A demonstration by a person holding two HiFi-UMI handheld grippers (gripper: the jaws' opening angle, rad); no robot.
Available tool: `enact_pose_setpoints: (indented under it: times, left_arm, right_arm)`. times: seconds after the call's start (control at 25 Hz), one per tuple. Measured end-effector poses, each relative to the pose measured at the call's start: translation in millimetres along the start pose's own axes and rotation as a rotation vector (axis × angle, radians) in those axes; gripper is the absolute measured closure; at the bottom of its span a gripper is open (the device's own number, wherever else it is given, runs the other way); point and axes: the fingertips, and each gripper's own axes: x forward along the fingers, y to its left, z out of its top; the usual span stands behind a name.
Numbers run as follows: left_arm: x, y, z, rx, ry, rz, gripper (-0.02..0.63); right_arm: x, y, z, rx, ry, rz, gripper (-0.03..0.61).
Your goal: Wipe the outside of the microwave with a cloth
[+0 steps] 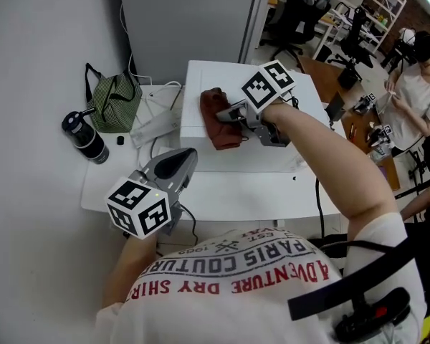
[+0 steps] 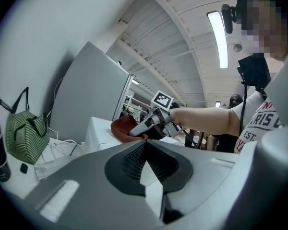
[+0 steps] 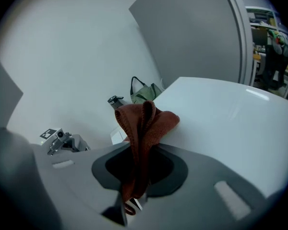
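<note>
A green striped bag (image 1: 115, 102) with black handles stands on the white surface (image 1: 100, 185) in the upper left of the head view, close to the grey wall. Just below and left of it is a black bottle (image 1: 86, 138), upright, and a small black object (image 1: 120, 140) lies between the two. White cables (image 1: 158, 99) and a flat white bundle (image 1: 152, 126) fill the gap between the bag and the microwave (image 1: 208, 77), so that side of it is crowded. A grey partition (image 1: 186, 16) rises behind it. In the upper right are office chairs (image 1: 294, 13), desks and a person (image 1: 416, 92) standing well away from the surface.

The microwave sits in the upper middle of the head view, seen from above as a plain white box with a smooth, bare top. The cloth (image 1: 216, 117) is rust-brown, napped and bunched into folds. It lies on the left part of the microwave's top, near the front edge.

The right tongs (image 1: 233, 113) reach in from the right over the microwave top and pinch the cloth. In the right gripper view a fold of it runs down between the two jaws and a loose lobe stands up above them.

The left tongs (image 1: 185, 158) hang lower left of centre, in front of the microwave's left front corner and apart from it, pressed together with nothing between them.
</note>
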Motion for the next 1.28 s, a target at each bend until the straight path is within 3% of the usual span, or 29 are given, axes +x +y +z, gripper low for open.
enact_pose_setpoints:
  times: [0.48,0.8,1.0,1.28]
  left_arm:
    - [84.1,-43.6,8.6,0.047,0.045,-0.122,0.607]
    - [125.1,-78.8,-2.5,0.058,0.093,-0.181,0.607]
    - [134.5,-85.6,-3.9,0.058,0.096,-0.182,0.607]
    - [112.9,-65.9,-2.2,0.054,0.073,-0.103,0.607]
  right_arm:
    - [-168.0,-125.8,-112.2,0.206,-0.083,-0.177,0.525]
    - [-241.5,-169.9,-165.5,0.301,-0.143,-0.232,0.525]
    - [-245.4,-166.3,-161.3,0.284,-0.145,-0.192,0.526]
    - [-234.2,-117.9,-71.0,0.133,-0.222,-0.038,0.526]
